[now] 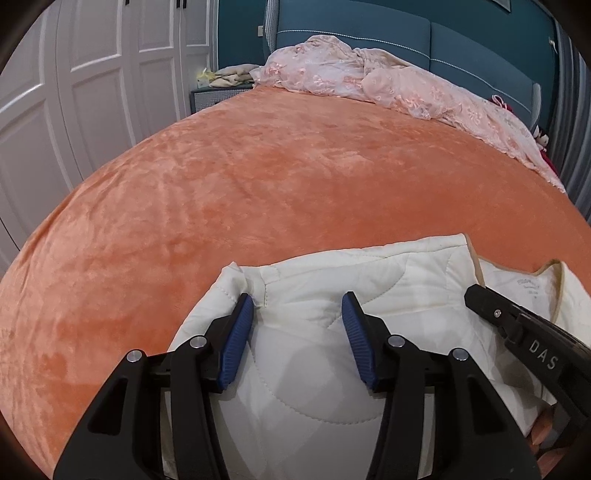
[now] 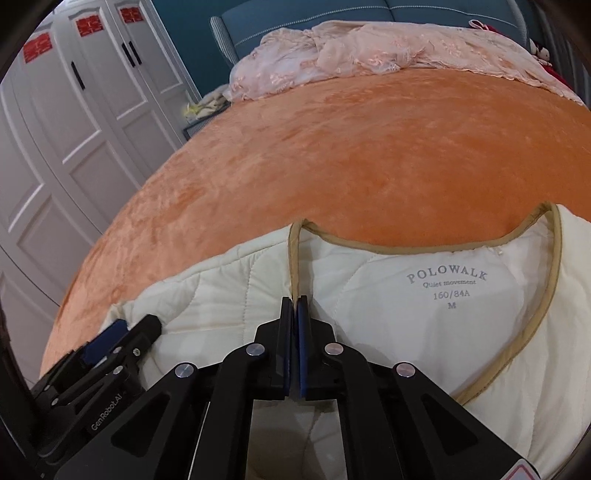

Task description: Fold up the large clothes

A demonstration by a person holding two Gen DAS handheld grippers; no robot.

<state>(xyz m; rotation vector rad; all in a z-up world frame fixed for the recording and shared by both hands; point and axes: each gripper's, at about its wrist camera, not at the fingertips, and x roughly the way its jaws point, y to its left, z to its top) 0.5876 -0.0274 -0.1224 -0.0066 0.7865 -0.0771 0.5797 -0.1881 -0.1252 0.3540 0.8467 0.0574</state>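
While the right hand-held gripper (image 2: 294,301) pinches the cream quilted jacket (image 2: 424,325) lying on the orange bed (image 2: 369,147), the released left hand-held gripper (image 1: 297,302) should clamp the shoulder seam before lifting evenly.

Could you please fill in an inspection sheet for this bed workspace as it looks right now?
Surface: orange plush bedspread, mostly bare.
Job's things: cream quilted jacket lying at the near edge, neckline with tan trim open, size label showing.
Clutter: pink lace fabric bunched along the headboard end.
Grippers: left gripper open, its pads straddling a fold near the jacket's shoulder; right gripper shut on the jacket's tan-trimmed front edge.
Cables: nothing seen.
Surroundings: white wardrobe doors on the left, blue headboard behind, small bedside unit with items on top.
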